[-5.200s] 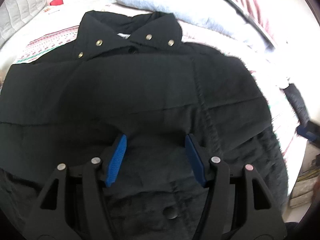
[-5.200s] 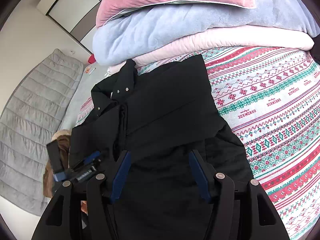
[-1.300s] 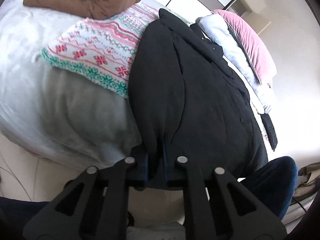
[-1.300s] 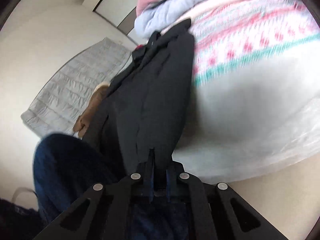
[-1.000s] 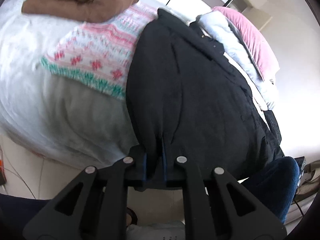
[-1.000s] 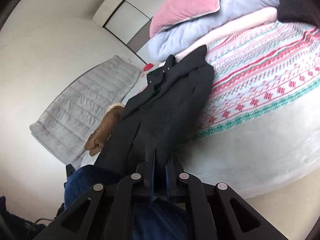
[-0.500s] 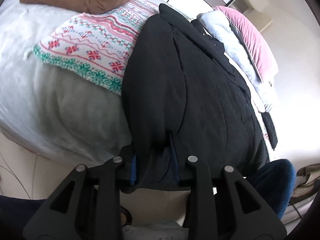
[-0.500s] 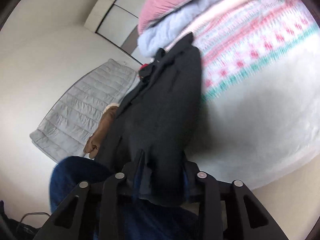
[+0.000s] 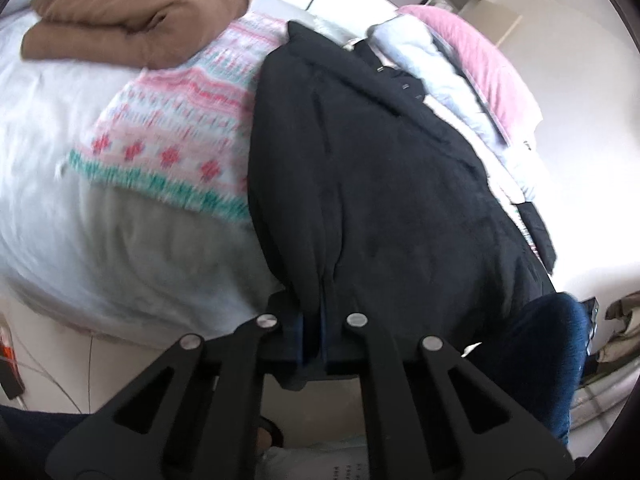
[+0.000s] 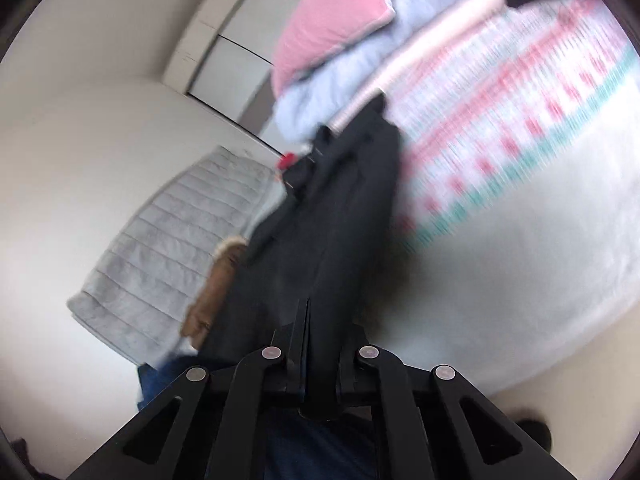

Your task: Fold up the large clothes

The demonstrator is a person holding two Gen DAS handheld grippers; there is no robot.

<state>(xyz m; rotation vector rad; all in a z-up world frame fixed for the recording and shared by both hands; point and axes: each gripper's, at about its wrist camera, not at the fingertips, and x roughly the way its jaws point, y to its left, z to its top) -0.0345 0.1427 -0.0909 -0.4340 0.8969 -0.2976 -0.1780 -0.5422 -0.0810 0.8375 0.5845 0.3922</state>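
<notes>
The black coat (image 9: pixel 384 184) lies lengthwise down the bed (image 9: pixel 132 240), collar toward the head end and hem hanging over the foot edge, so its long axis runs head to foot. At that foot edge both grippers clamp the hem. The left gripper (image 9: pixel 312 336) has its jaws pinched nearly together on a fold of the hem at the coat's left lower corner. The right gripper (image 10: pixel 316 344) grips the opposite lower corner the same way, jaws narrow with dark cloth between them.

Left of the coat, the patterned blanket (image 9: pixel 176 132) and bare white sheet stretch open to the bed's side edge; a folded brown garment (image 9: pixel 132 32) sits far off near the head corner. On the right, patterned blanket and pale sheet lie free too. Stacked pillows (image 10: pixel 340 40) crowd the head end just beyond the collar. A person's blue-trousered leg (image 9: pixel 560 352) stands against the foot edge beside the hem.
</notes>
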